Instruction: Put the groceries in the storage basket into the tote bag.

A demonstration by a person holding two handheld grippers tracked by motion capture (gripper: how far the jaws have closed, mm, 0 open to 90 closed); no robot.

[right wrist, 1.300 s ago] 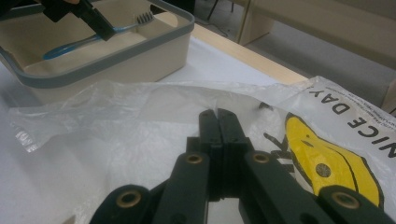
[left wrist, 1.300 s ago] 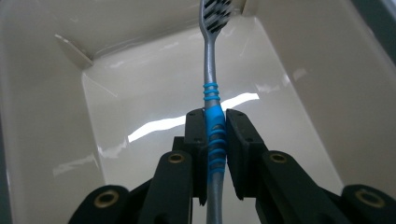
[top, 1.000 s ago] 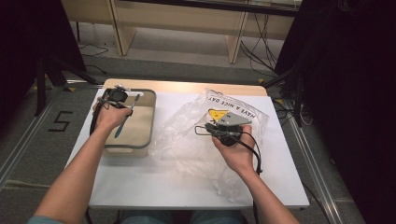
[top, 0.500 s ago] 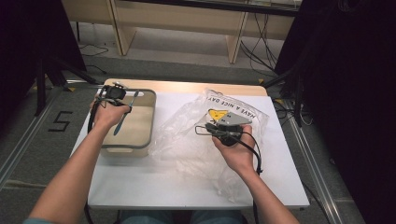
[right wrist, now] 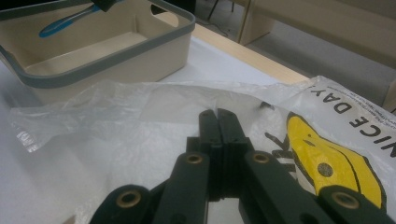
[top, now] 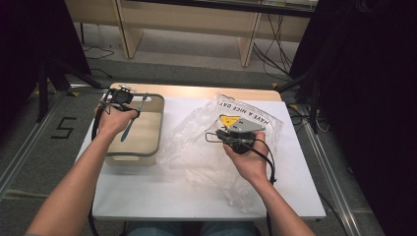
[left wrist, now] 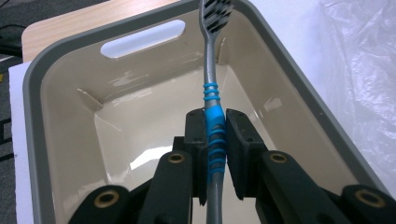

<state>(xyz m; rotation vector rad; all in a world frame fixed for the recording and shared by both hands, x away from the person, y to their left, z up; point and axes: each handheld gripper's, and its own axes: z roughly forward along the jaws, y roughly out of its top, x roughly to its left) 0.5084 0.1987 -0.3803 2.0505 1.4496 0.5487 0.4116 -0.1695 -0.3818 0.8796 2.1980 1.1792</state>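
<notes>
- The left gripper [left wrist: 216,140], black two-jawed and hand-held, clenches the blue-ribbed grip of a grey-and-blue plastic toothbrush [left wrist: 212,100], its pads pressed on either side of the handle; seen from above, the left gripper [top: 119,98] sits at the far left corner of the table.
- The toothbrush hangs inside the beige plastic bin with a grey rim and cut-out handles [left wrist: 140,100], brush head at the bin's far wall, apparently clear of the floor.
- The right gripper [right wrist: 218,122] has its jaws pressed together, seemingly nipping a fold of the crinkled clear plastic bag with a yellow smiley and black lettering [right wrist: 327,154], spread just right of the bin on the white table [top: 147,191].
- Done well, the step would mean lowering the handle until it lies along the bin's floor, then letting go; dropped from height, the brush may bounce or lean on the rim.
- The right gripper should probably hold steady so the bag stays flat.
</notes>
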